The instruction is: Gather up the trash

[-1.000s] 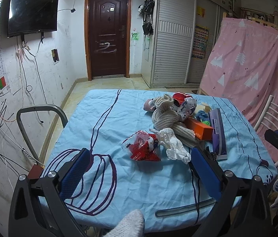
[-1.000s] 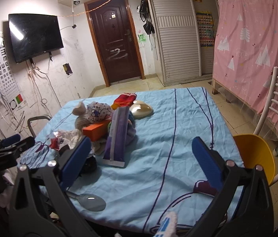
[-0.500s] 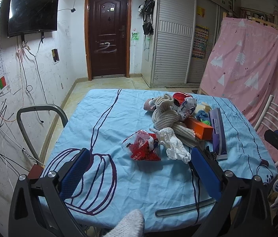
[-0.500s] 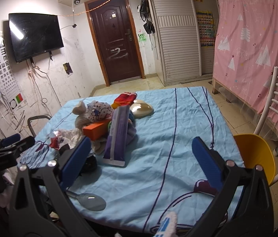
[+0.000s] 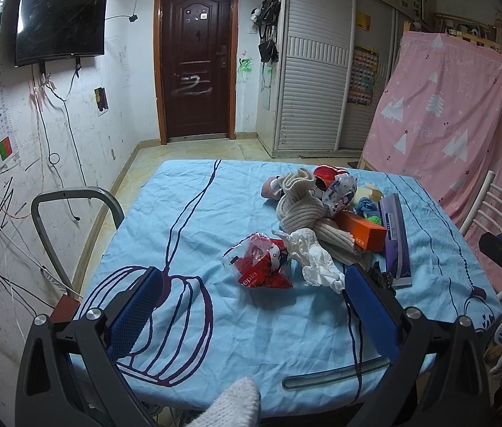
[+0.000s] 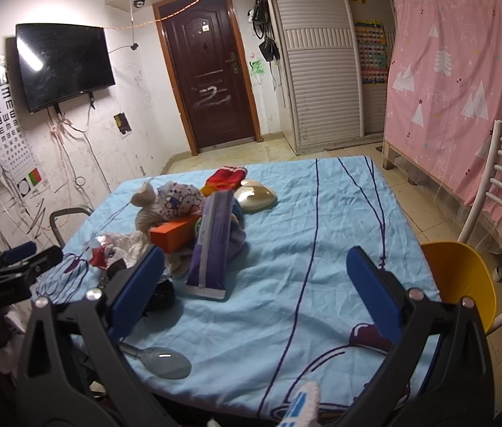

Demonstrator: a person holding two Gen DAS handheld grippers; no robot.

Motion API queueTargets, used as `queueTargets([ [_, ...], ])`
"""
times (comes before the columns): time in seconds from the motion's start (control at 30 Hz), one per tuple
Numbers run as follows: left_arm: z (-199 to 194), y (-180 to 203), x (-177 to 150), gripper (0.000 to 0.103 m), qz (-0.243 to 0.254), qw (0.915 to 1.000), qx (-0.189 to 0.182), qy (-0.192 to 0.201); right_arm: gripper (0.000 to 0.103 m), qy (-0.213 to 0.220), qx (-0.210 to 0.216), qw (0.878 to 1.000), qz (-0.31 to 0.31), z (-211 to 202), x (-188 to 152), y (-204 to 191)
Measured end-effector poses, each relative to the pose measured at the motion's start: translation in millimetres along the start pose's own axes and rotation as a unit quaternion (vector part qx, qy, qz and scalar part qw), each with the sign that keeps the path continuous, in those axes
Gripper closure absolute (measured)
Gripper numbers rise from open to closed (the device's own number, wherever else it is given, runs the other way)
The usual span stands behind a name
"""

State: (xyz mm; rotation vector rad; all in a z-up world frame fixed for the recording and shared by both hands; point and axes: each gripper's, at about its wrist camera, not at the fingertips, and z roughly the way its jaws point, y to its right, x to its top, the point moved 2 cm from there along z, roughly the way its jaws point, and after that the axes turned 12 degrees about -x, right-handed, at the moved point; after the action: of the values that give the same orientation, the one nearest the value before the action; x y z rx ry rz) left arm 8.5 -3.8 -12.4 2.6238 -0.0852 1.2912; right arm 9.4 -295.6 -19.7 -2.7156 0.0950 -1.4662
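One red wrapper (image 5: pixel 262 263) and one crumpled white tissue (image 5: pixel 317 259) lie side by side mid-counter (image 5: pixel 187 220), the tissue's long axis running away from the camera. Behind them sit one orange box (image 5: pixel 361 229) and one purple box (image 5: pixel 395 238), lengthwise. Left tool (image 5: pixel 251 306) and right tool (image 6: pixel 256 281) hover wide open, empty.

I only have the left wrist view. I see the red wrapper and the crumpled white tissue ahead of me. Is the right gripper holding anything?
Observer: No. The right gripper has its fingers spread wide, with nothing between them.
Operator: Is there anything off the table's right side that I should know about?
Observer: Yes. A yellow chair seat sits just beside the right edge of the table, below the white chair back.
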Motion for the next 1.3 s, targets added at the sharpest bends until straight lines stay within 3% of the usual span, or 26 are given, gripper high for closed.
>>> queueTargets([
  [0.97, 9.0, -3.6, -2.3, 0.010, -0.004, 0.9999, -0.002, -0.010, 0.005, -0.010, 0.005, 1.000, -0.003, 13.6, -7.6, -7.8],
  [1.3, 40.7, -22.8, 0.2, 0.010, -0.021, 0.9949, -0.085, -0.050, 0.005, -0.056, 0.074, 0.995, -0.030, 46.6, -5.9, -31.4],
])
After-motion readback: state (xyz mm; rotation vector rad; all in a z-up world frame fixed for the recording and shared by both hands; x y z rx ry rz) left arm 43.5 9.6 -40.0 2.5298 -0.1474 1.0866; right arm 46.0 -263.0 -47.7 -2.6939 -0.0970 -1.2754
